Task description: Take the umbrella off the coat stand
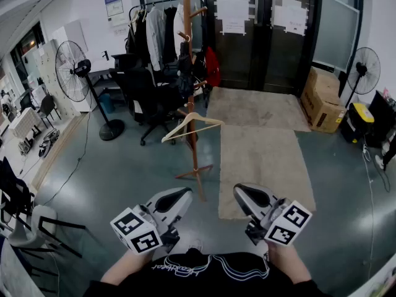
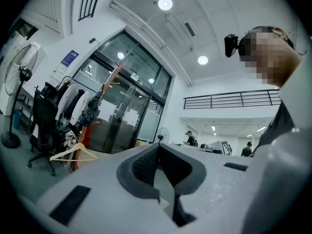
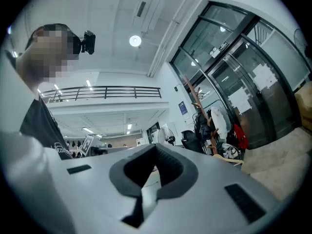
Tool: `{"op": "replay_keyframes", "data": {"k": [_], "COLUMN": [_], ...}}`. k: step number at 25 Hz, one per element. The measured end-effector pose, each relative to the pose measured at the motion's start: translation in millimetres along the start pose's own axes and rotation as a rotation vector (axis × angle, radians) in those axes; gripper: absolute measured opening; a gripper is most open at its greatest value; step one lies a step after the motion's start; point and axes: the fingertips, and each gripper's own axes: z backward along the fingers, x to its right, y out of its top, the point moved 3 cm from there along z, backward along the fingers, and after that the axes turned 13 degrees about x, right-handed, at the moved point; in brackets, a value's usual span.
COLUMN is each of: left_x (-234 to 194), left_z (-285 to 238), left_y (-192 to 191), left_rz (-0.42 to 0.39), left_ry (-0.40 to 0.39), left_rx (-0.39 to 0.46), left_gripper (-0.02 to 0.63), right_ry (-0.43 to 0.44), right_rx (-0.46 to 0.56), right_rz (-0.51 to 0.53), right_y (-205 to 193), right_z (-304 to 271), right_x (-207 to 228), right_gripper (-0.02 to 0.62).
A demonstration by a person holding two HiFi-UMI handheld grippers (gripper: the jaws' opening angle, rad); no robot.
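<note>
Left gripper (image 1: 178, 198) clenched, jaw tips meeting, nothing between; held low before person's torso. Right gripper (image 1: 245, 197) also clenched and empty, beside left one, not touching it. Both well short of coat stand (image 1: 187, 23): wooden pole on grey floor (image 1: 124, 172), just off left edge of beige rug (image 1: 263, 156). Umbrella (image 1: 184, 67), dark, folded, hangs upright against pole from upper peg. Wooden hanger (image 1: 192, 124) hangs lower on same pole. Black office chair (image 1: 139, 88) near stand, to its left.
</note>
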Motion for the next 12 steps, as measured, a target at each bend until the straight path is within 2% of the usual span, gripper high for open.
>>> {"op": "replay_keyframes", "data": {"k": [12], "left_x": [40], "left_z": [33], "left_y": [-4], "left_rz": [-0.006], "left_ry": [-0.009], "left_rx": [0.019], "left_gripper": [0.006], "right_ry": [-0.01], "right_rx": [-0.004], "right_rz": [0.027], "right_y": [4], "right_z": [32], "right_x": [-41], "right_gripper": [0.003]}}
